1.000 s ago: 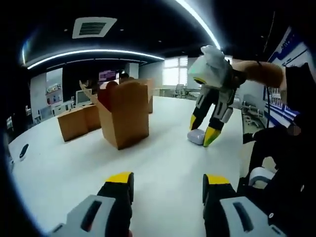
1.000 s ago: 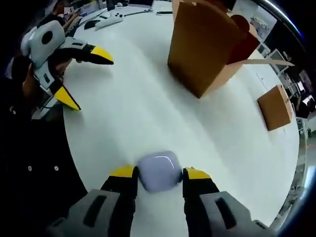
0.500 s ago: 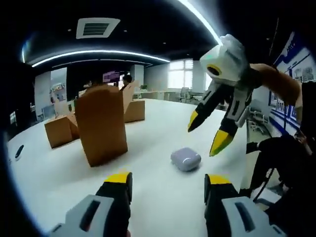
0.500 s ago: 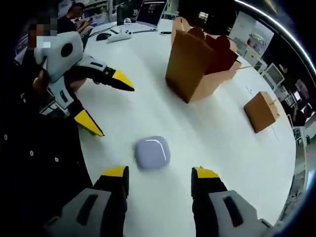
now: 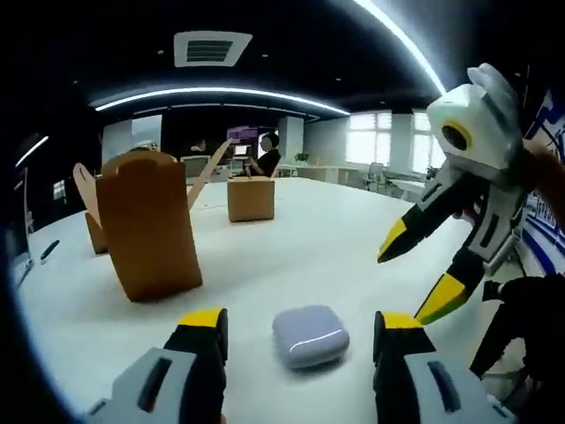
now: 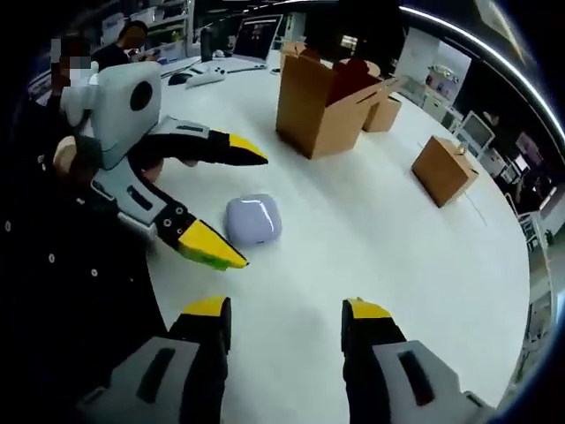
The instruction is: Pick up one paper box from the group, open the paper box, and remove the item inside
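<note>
While both claws stand spread, holding nothing, the rounded lilac plastic case [image 5: 309, 335] lies on the white worktop [image 6: 415, 256] between the left claw [image 5: 300, 329] tips; right claw [image 6: 284, 311] hovers beside. Risk: smooth shell squirts out if pinched off-centre. Opened brown paper box [image 5: 148, 231] stands beyond.

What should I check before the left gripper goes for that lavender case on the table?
1. Left gripper open: ok, jaws spread and empty.
2. Lavender case lined up: ok, it lies on the white table between the left jaws' yellow tips.
3. Right gripper let go: ok, open, nothing between its jaws.
4. Right gripper out of the way: not ok, in the left gripper view it hangs close beside the case.
5. Opened paper box clear of the approach: ok, it stands upright well apart from the case.
6. Case lid shut: cannot tell.
</note>
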Motion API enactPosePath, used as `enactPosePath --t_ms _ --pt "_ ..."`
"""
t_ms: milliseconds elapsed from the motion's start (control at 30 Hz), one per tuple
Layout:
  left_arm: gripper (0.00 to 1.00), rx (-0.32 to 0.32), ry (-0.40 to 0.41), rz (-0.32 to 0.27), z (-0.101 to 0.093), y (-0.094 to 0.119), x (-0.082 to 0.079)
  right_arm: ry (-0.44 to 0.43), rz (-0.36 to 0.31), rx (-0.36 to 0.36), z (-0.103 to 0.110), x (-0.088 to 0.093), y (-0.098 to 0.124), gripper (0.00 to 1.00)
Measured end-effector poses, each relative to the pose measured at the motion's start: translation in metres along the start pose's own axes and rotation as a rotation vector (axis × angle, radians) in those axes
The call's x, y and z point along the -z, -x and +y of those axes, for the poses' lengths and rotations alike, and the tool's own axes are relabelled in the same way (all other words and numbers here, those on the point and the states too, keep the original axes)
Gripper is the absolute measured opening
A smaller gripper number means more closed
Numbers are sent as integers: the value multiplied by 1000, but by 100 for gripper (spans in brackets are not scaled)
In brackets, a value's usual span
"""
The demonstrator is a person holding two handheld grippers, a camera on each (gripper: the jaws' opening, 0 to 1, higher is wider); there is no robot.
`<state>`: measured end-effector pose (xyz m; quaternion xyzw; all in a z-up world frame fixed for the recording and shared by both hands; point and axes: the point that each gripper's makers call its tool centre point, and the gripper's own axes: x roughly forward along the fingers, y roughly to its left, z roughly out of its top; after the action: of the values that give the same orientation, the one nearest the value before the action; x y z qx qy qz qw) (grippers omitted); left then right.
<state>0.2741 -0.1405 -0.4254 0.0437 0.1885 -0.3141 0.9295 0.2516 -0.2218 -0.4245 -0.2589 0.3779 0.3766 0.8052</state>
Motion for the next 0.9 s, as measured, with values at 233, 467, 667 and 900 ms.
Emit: enactPosePath --t_ms 233,467,667,900 --pt "58 -29 -18 22 -4 -6 13 -17 -36 -4 -1 0 0 49" --pt "51 -33 -52 27 -5 -11 14 -32 -61 -19 6 0 -5 48" --pt "39 -5 -70 31 1 -11 13 -52 -74 -35 11 2 -10 46" --pt "37 114 -101 30 2 -7 13 -84 -97 -49 14 -1 -13 45"
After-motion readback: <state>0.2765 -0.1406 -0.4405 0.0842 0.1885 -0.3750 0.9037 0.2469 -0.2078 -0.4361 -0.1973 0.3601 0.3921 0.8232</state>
